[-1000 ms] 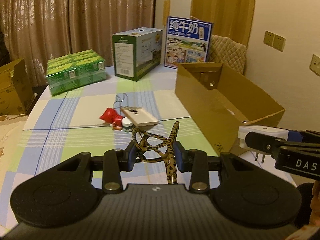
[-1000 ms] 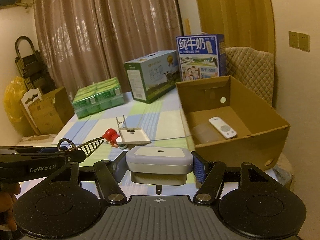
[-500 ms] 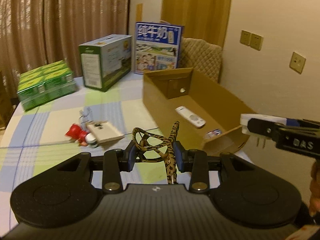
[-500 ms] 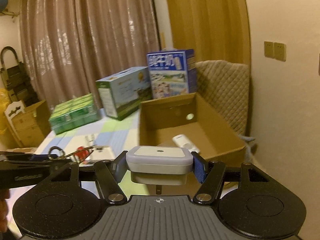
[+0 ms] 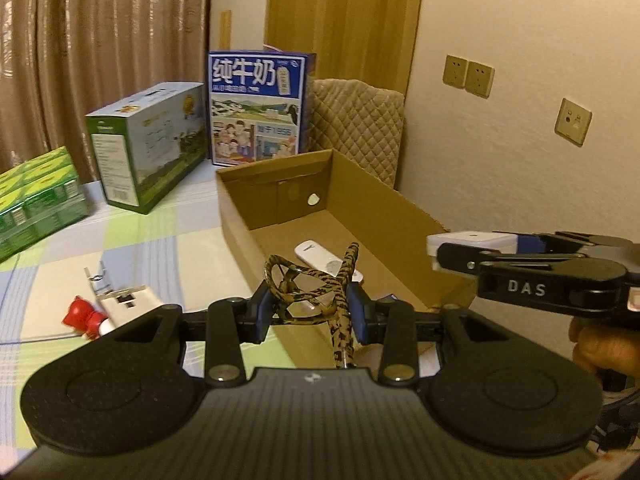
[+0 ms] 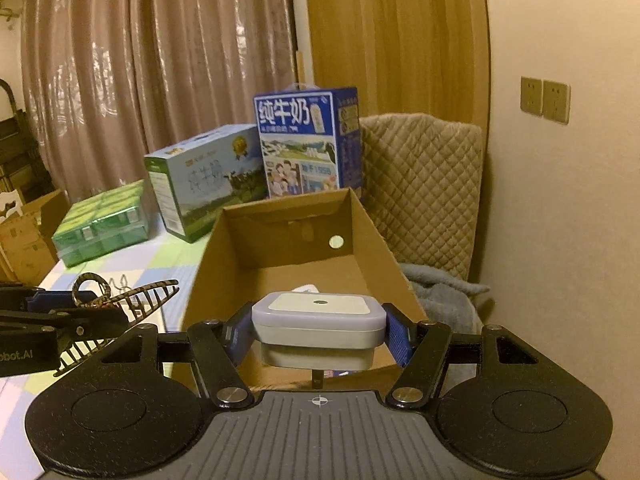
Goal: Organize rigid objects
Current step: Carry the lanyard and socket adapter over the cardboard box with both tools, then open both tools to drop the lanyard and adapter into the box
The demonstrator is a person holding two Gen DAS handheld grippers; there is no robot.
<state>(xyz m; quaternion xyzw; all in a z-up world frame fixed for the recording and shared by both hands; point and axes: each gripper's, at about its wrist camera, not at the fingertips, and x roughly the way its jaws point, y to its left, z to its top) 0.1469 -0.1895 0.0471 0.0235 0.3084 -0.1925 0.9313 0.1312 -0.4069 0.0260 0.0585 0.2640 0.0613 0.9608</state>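
My left gripper (image 5: 312, 312) is shut on a leopard-print hair claw clip (image 5: 316, 280), held just above the near left corner of an open cardboard box (image 5: 384, 204). A white remote (image 5: 320, 258) lies on the box floor. My right gripper (image 6: 318, 332) is shut on a white plug-in adapter (image 6: 318, 316), its prongs pointing down, at the box's (image 6: 280, 240) near rim. The left wrist view shows the right gripper (image 5: 440, 256) with the adapter (image 5: 472, 238) from the side, and a hand behind it. The clip (image 6: 132, 296) shows at the left of the right wrist view.
On the checked tablecloth left of the box lie a red toy figure (image 5: 82, 318), a small beige box (image 5: 132, 304) and a metal clip (image 5: 100, 280). Behind stand a green-white carton (image 5: 148, 148), a blue milk carton (image 5: 256, 108) and green packs (image 5: 36, 196). A quilted chair (image 5: 360, 124) stands by the wall.
Both grippers have swung right with their loads, from over the tablecloth to the cardboard box. The box now fills the middle of both views. Neither grip has changed.
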